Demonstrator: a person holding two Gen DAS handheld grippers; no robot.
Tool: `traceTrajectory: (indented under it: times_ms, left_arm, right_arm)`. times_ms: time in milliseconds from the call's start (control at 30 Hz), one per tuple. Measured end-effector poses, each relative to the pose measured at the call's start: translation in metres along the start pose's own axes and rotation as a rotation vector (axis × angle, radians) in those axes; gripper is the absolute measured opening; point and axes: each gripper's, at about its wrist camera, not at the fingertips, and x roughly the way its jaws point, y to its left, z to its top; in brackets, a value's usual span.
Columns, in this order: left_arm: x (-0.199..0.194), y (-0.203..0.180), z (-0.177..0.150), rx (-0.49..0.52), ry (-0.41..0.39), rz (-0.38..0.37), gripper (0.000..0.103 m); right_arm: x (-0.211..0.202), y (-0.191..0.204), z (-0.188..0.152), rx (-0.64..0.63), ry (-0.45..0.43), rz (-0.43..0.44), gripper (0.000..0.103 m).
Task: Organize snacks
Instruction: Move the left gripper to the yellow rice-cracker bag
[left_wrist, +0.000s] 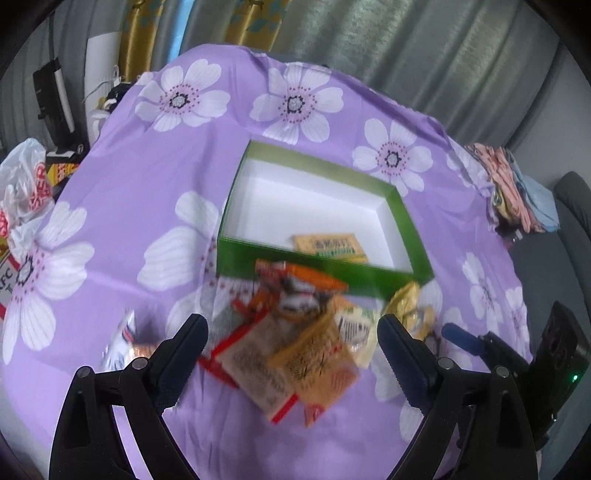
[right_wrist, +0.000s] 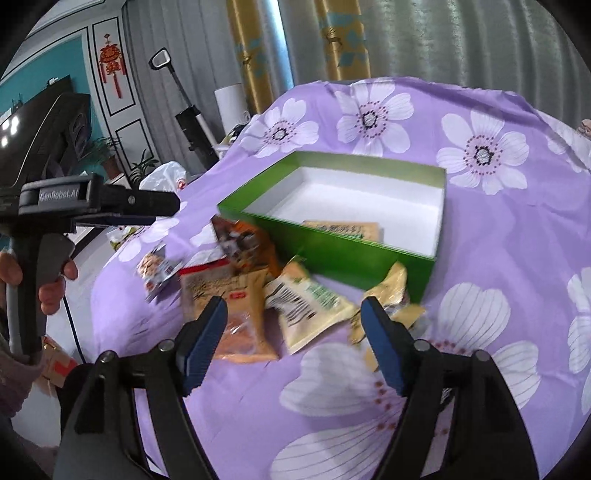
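A table draped in a purple flowered cloth (left_wrist: 122, 206) is seen, and toward its middle a green box (left_wrist: 236, 254) with a white inside has been set, lid off. Inside the box, against its near wall, one yellow snack packet (left_wrist: 328, 245) is already lodged; the rest of the white floor is bare.

Just outside the box's near wall, toward the table's near edge, a loose heap of snack packets (left_wrist: 295, 332) is left unsorted: orange and red-edged ones overlapping, a pale green-printed packet (right_wrist: 306, 302) beside them, a yellowish crumpled packet (right_wrist: 391, 291) touching the box's near corner, and a small white packet (right_wrist: 159, 271) lying apart toward the left edge. Motion blur prevents the labels from being read.

The left gripper (left_wrist: 291, 332) is held with its jaws spread wide above the heap, nothing pinched between them. The right gripper (right_wrist: 293, 317) is likewise parted and empty, hung over the pale packet.

The task is judged barely begun: one packet is boxed, and the heap remains to be picked up and placed.
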Motion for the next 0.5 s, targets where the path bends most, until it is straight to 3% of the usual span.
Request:
traceTrajectory:
  times_ms: [267,500]
  left_arm:
    - [-0.005,0.001,-0.038,0.016,-0.017,0.042,0.093]
    - [0.007,0.007,-0.065,-0.020,-0.005,0.004,0.093]
  right_arm:
    - [0.005,0.018,-0.018,-0.015,0.042,0.021,0.076]
    - [0.019,0.029,-0.034,-0.048,0.096,0.030,0.076]
